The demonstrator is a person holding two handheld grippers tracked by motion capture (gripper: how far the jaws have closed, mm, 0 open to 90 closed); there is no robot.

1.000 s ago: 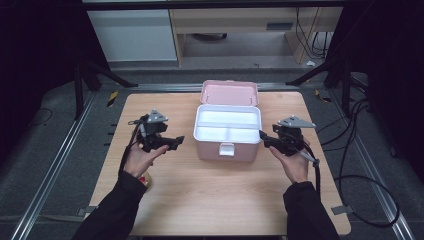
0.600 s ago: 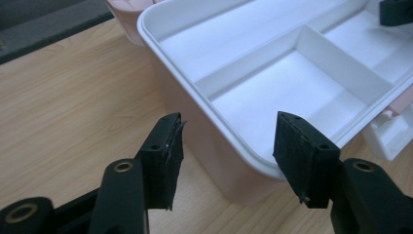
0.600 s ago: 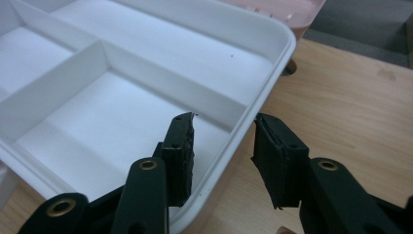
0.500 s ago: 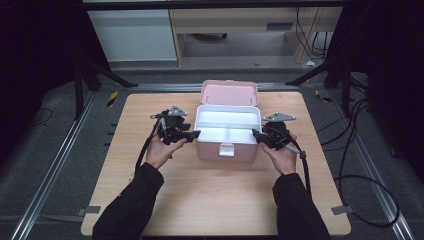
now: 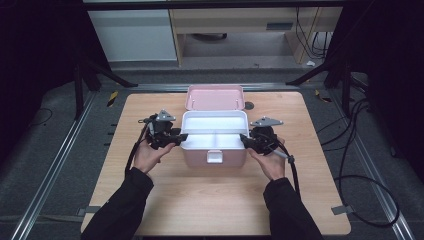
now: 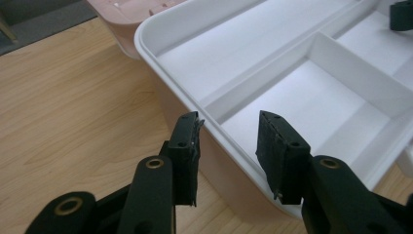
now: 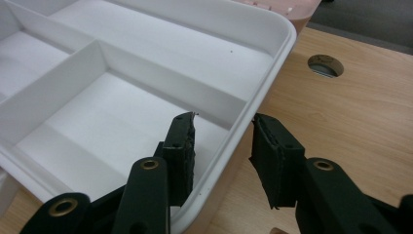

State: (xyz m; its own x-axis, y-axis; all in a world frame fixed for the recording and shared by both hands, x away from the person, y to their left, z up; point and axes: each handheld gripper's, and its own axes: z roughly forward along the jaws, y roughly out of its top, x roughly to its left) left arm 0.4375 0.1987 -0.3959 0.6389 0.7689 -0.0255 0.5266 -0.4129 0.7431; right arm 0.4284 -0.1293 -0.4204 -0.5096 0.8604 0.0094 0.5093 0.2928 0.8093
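A pink box (image 5: 197, 159) stands open mid-table, its lid (image 5: 215, 96) laid back behind it. Inside sits a white tray (image 5: 215, 116) split into compartments, all bare. My left gripper (image 5: 181, 137) is at the tray's left edge; in the left gripper view it (image 6: 229, 124) is open, with the tray rim (image 6: 146, 53) running between the jaws, one jaw outside and one over a compartment. My right gripper (image 5: 244, 139) mirrors it at the right edge. It (image 7: 224, 124) stands open astride the rim (image 7: 280, 53).
The wooden table (image 5: 150, 200) has a round cable hole (image 5: 249, 105) just right of the lid, also seen from the right gripper (image 7: 325, 65). Cables lie on the floor to the right (image 5: 360, 150). A cabinet and desk stand beyond the table's far edge.
Both grippers have moved inward from the open table to the box's two sides and now straddle the tray's rim. The box has not moved.
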